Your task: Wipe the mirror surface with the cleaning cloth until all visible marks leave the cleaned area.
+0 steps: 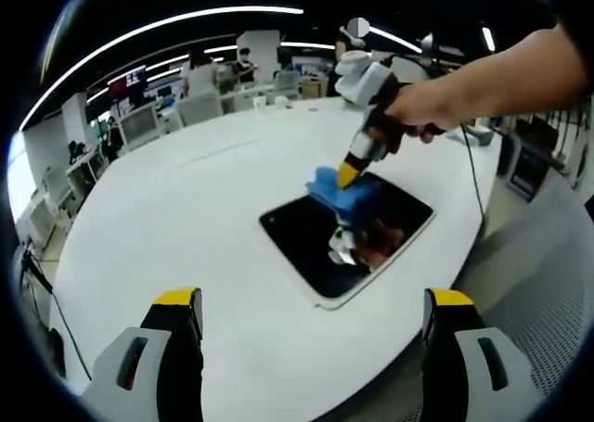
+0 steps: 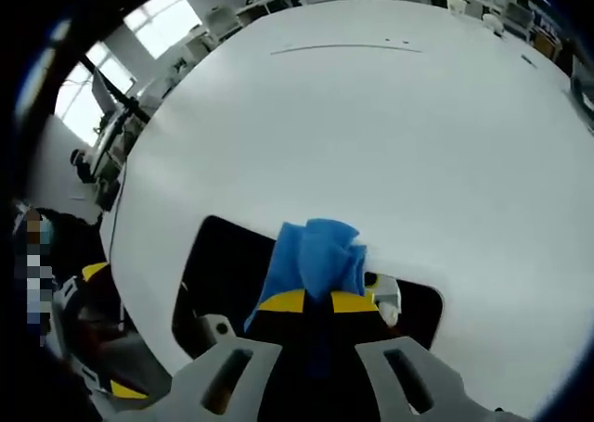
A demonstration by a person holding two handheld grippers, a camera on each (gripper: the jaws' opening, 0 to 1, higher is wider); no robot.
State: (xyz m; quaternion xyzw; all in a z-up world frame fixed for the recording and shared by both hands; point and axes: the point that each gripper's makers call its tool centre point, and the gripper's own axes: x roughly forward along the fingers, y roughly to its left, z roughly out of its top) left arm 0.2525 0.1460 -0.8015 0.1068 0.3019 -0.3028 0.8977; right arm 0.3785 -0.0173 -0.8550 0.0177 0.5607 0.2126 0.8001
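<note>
A dark rectangular mirror (image 1: 316, 246) with a pale rim lies flat on the white table (image 1: 186, 218). A blue cleaning cloth (image 1: 345, 194) rests on its far edge, pinched by my right gripper (image 1: 351, 173), which a hand holds from the upper right. In the right gripper view the cloth (image 2: 317, 255) bunches between the yellow-tipped jaws of the right gripper (image 2: 317, 301), pressed onto the mirror (image 2: 218, 274). My left gripper (image 1: 311, 301) hovers open near the table's front edge, short of the mirror, nothing between its jaws.
A black cable (image 1: 471, 172) runs across the table's right side behind the mirror. Desks, monitors and people stand in the office beyond the far edge (image 1: 223, 79). The table's rounded edge (image 1: 483, 246) drops off close to the mirror's right side.
</note>
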